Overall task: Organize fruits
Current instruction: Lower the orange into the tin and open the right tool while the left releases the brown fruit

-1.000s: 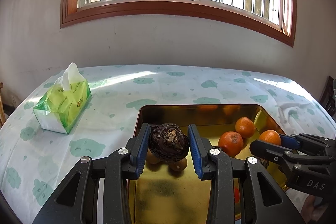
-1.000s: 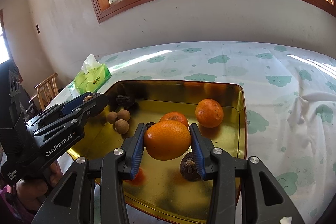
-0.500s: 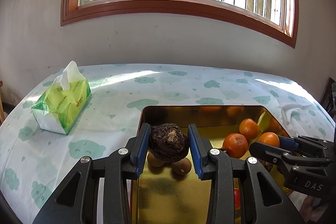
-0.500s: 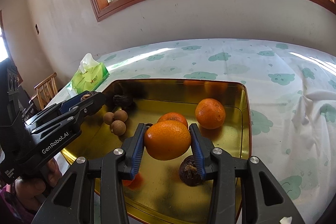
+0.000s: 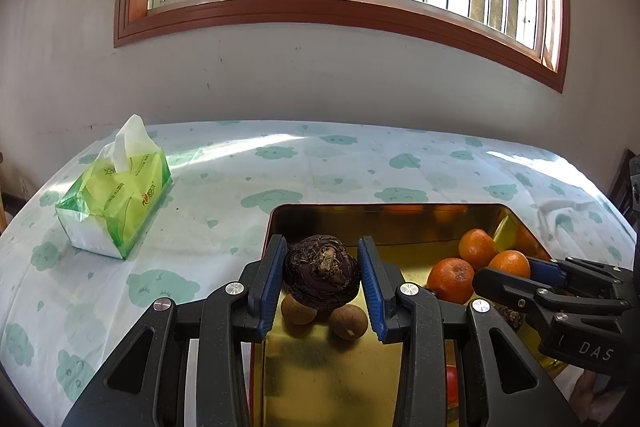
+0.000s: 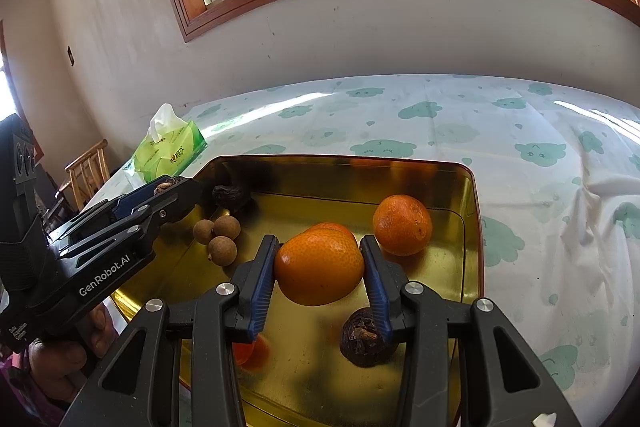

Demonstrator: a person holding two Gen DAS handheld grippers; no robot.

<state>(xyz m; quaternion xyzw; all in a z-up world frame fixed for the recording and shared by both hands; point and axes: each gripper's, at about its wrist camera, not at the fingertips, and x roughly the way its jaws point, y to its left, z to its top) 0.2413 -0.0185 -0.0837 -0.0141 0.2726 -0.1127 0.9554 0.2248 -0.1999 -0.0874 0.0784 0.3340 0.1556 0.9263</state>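
Your left hand-held gripper is clamped on a dark, wrinkled fruit, held above the near left part of the gold tray. Just below it lie small brown longans. Your right hand-held gripper is closed on an orange, raised over the tray's middle. Beyond it to the right sits a second orange; another peeks out just behind the held one. Beneath its right finger rests another dark fruit. Beyond the tray to the left, a green tissue pack stands on the cloud-patterned tabletop.
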